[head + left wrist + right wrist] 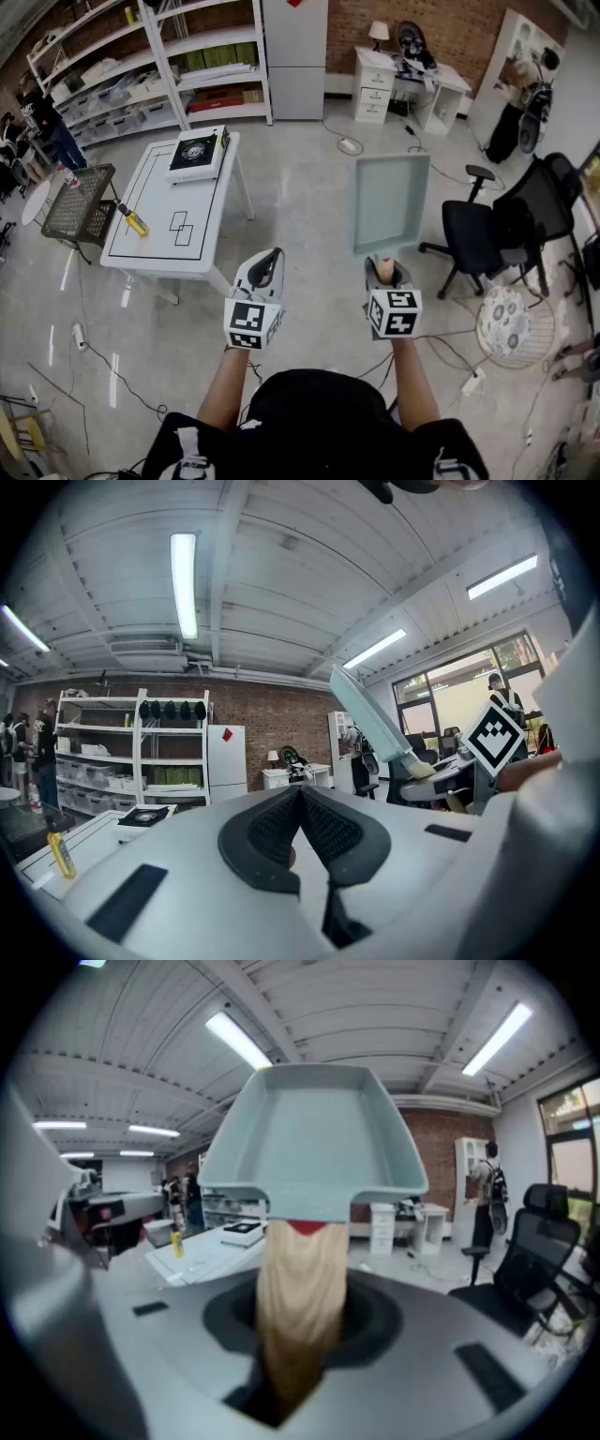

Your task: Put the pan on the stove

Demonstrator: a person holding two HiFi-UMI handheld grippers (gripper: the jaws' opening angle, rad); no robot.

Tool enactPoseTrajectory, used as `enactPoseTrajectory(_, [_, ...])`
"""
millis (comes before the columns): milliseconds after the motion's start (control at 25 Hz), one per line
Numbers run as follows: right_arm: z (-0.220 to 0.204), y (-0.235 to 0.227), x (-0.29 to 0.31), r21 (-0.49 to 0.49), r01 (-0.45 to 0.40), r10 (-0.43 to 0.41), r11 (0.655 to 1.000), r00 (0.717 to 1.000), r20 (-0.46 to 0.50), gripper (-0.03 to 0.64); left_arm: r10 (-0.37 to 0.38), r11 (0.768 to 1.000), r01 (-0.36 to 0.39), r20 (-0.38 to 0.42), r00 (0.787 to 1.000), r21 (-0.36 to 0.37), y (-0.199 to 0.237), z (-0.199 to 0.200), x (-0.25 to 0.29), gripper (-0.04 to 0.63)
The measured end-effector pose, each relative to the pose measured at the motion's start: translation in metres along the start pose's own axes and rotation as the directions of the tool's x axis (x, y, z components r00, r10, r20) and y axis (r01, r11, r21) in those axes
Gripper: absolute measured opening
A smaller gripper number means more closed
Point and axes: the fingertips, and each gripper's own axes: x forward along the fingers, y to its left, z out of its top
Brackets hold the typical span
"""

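A square pale blue-grey pan (389, 202) with a wooden handle (300, 1288) is held up in the air in front of me. My right gripper (382, 270) is shut on that handle, and the pan (309, 1138) tilts up and away from the jaws. My left gripper (265, 264) hovers beside it on the left, shut with nothing in it (300, 803). The black portable stove (197, 153) sits on the far end of a white table (159, 220), well off to the left and some way ahead of both grippers.
A yellow bottle (137, 223) lies on the table's left edge, next to a wire basket (80, 202). A black office chair (478, 239) stands to the right. Shelving (178, 66) and white cabinets line the far brick wall. Cables run across the floor.
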Motion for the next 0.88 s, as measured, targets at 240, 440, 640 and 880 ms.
enactPoseTrajectory(240, [-0.002, -0.004, 0.003, 0.005, -0.004, 0.004, 1.000, 1.000, -0.004, 0.127, -0.002, 1.000, 0.001, -0.009, 1.000, -0.008, -0.001, -0.004, 0.003, 0.025])
enactPoseTrajectory(440, [-0.002, -0.009, 0.004, -0.001, -0.013, 0.013, 1.000, 1.000, -0.002, 0.127, 0.007, 1.000, -0.008, -0.012, 1.000, -0.011, -0.005, -0.004, 0.007, 0.025])
enactPoseTrajectory(640, [-0.002, -0.014, 0.005, 0.002, -0.039, 0.039, 0.999, 0.999, -0.004, 0.129, 0.016, 1.000, -0.016, -0.017, 1.000, -0.007, -0.013, -0.003, 0.012, 0.025])
enactPoseTrajectory(880, [-0.012, -0.025, 0.004, 0.001, -0.078, 0.078, 0.997, 0.997, -0.026, 0.130, 0.028, 1.000, -0.028, -0.022, 0.999, -0.007, -0.032, -0.007, 0.018, 0.025])
